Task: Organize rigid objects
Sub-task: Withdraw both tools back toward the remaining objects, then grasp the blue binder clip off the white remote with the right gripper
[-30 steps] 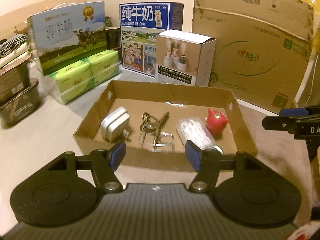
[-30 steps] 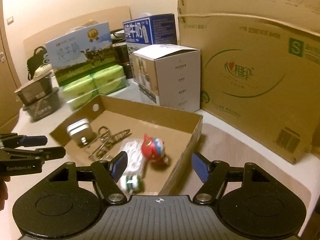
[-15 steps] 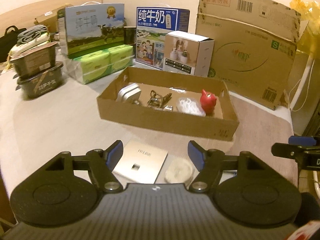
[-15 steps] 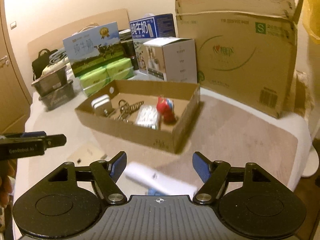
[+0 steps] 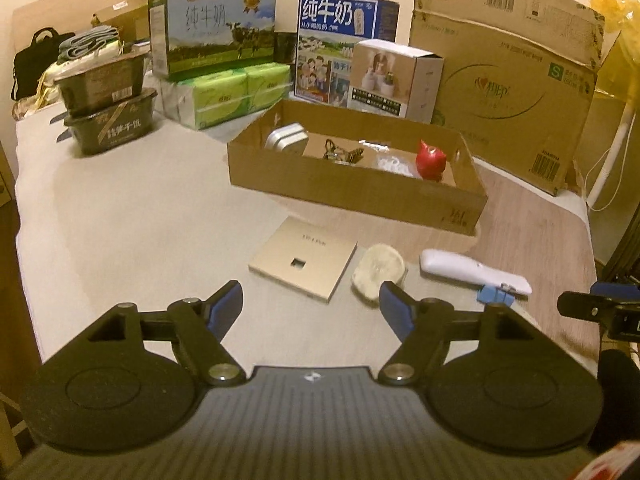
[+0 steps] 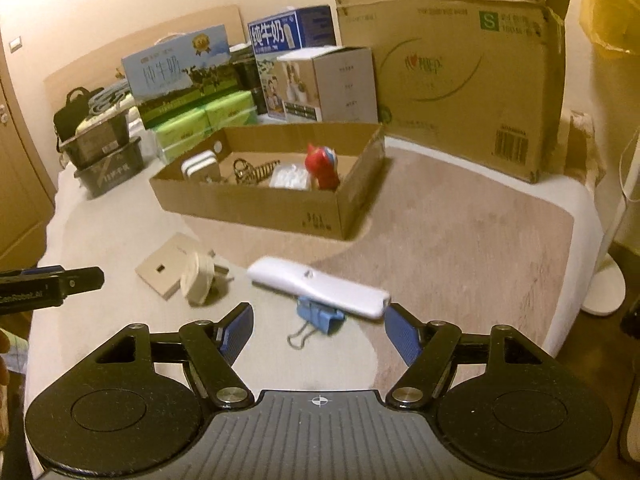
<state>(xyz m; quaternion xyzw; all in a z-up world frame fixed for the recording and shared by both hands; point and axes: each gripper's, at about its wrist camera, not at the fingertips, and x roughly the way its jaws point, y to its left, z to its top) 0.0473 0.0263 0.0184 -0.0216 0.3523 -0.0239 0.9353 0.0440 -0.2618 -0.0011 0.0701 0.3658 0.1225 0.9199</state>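
A shallow cardboard tray point(image 5: 352, 188) point(image 6: 256, 204) holds a white adapter point(image 5: 286, 140), a metal clip rack point(image 6: 254, 170), a clear packet point(image 5: 390, 166) and a red toy point(image 5: 431, 159) point(image 6: 323, 170). On the table in front of it lie a gold square panel point(image 5: 302, 258) point(image 6: 162, 266), a cream plug point(image 5: 378, 270) point(image 6: 198, 276), a white remote-like stick point(image 5: 474, 272) point(image 6: 320, 286) and a blue binder clip point(image 6: 318, 318). My left gripper point(image 5: 311, 308) hangs near the panel, its jaws opening with nothing between them. My right gripper point(image 6: 320, 330) is open just short of the binder clip.
Milk cartons point(image 5: 344, 46), green tissue packs point(image 5: 228, 94), a white box point(image 5: 394, 78) and a big cardboard box point(image 5: 508, 76) line the back. Dark containers point(image 5: 108, 120) stand at the left. A white stand base point(image 6: 606, 286) sits beyond the table's right edge.
Both grippers have pulled back from the tray, so the panel, plug, white stick and binder clip on the table have come into view. The left jaws stand wider than before.
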